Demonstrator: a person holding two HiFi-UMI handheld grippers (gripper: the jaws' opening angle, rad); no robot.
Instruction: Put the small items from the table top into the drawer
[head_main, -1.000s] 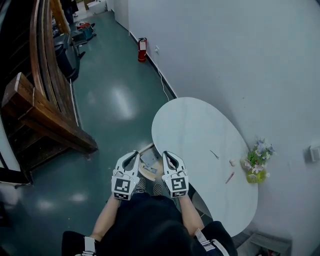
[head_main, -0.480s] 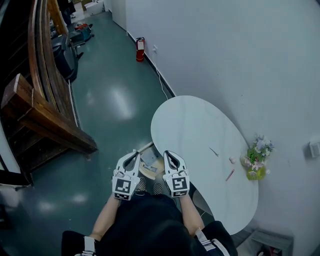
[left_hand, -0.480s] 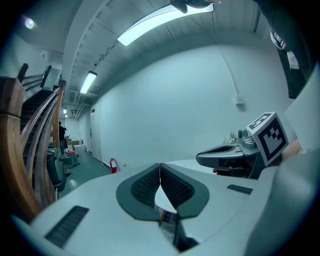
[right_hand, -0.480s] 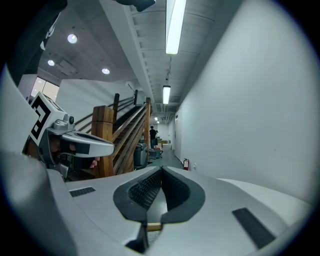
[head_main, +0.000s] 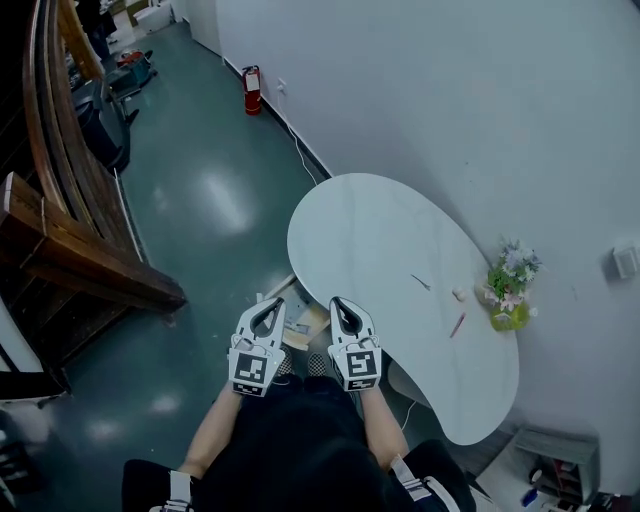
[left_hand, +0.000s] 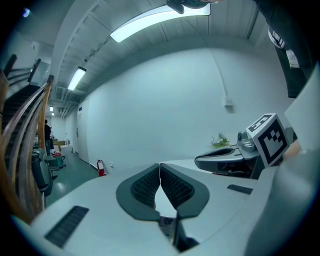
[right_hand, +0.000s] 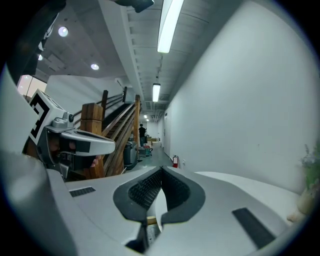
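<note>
The person stands at the near left end of the white oval table (head_main: 370, 230), both tools held out side by side in front of the body. The left gripper (head_main: 272, 303) has its jaws pressed together, tips meeting, with nothing between them. The right gripper (head_main: 337, 302) is the same, its ribbed pads closed on each other and empty.

The small items lie far over on the right part of the table top: a thin dark sliver (head_main: 420, 282), a small pale lump (head_main: 458, 294) and a pink pen (head_main: 457, 325). All three are near the pot of flowers (head_main: 508, 300), which stands by the wall, and well apart from both grippers.

Below the table's near left rim, between the two grippers, a wooden drawer (head_main: 305, 322) stands pulled open; I cannot make out what is in it. Further off to the left, a red fire extinguisher (head_main: 251, 91) stands by the wall, and a wooden staircase (head_main: 90, 260) runs along the green floor.
</note>
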